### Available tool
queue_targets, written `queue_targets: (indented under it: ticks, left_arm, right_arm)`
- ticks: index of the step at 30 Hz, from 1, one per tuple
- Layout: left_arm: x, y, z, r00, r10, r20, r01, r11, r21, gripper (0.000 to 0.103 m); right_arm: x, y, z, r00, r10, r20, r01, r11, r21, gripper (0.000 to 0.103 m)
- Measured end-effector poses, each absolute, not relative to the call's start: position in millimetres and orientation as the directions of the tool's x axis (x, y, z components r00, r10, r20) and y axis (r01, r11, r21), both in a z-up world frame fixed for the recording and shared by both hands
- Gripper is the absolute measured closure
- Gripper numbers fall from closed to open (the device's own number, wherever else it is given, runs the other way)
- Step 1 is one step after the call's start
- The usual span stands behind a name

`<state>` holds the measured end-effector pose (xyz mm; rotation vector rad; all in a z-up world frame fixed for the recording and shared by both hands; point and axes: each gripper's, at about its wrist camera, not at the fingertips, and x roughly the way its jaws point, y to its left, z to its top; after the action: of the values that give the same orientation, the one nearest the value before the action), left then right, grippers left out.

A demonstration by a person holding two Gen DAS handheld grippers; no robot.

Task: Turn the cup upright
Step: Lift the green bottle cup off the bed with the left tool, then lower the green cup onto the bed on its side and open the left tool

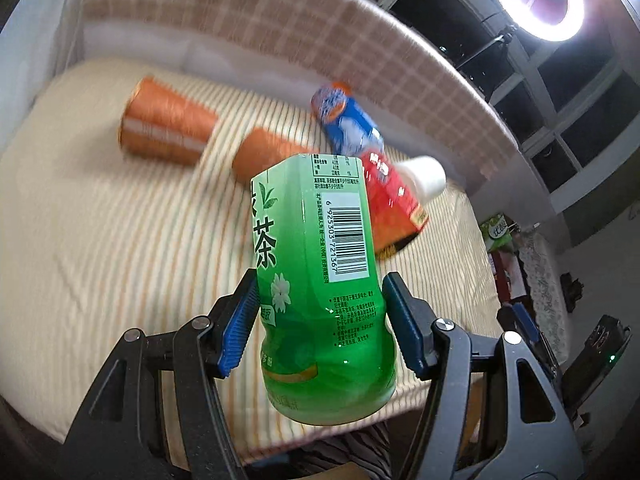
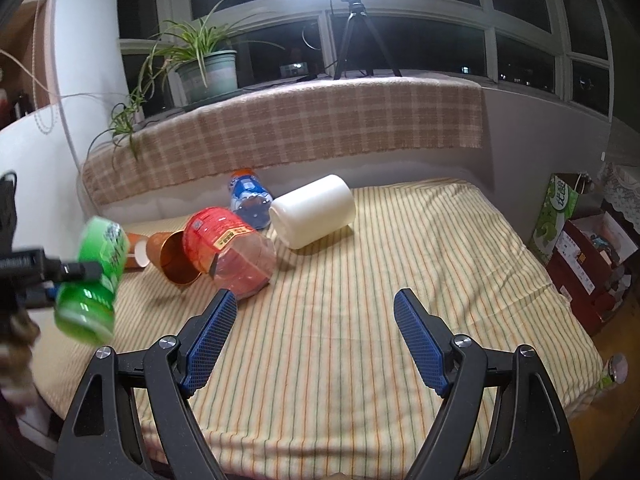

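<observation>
My left gripper (image 1: 320,320) is shut on a green tea-bottle cup (image 1: 320,264) and holds it above the striped table, tilted. It also shows in the right wrist view (image 2: 94,276) at the far left, in the air. Two orange cups (image 1: 164,122) (image 1: 264,158) lie on their sides further back. A red cup (image 2: 228,246), a blue cup (image 2: 249,198) and a white cup (image 2: 314,210) also lie on their sides. My right gripper (image 2: 314,322) is open and empty above the near middle of the table.
The table carries a striped cloth (image 2: 360,320). A plaid-covered ledge (image 2: 300,124) runs behind it, with a potted plant (image 2: 208,70) and a tripod ring light (image 2: 352,20). Boxes (image 2: 588,256) stand off the table's right edge.
</observation>
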<state>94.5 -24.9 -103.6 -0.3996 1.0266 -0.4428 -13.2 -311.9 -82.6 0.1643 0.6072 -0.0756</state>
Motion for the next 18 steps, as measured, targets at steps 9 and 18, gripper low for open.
queue_targets:
  ticks: [9,18]
  left_arm:
    - [85.4,-42.4,-139.1,0.416,-0.484,-0.77,0.13,0.87,-0.477,0.039]
    - [87.0,-58.5,-141.8,0.424,-0.463,-0.778,0.149,0.883,-0.444,0.039]
  right_arm:
    - [-14.6,-312.4,-87.8,0.806,-0.003,-0.593,0.109,0.984,0.144,0.022]
    - [-13.0,-313.6,-92.7,0.793,0.005,-0.609,0.115,0.981,0.157,0.022]
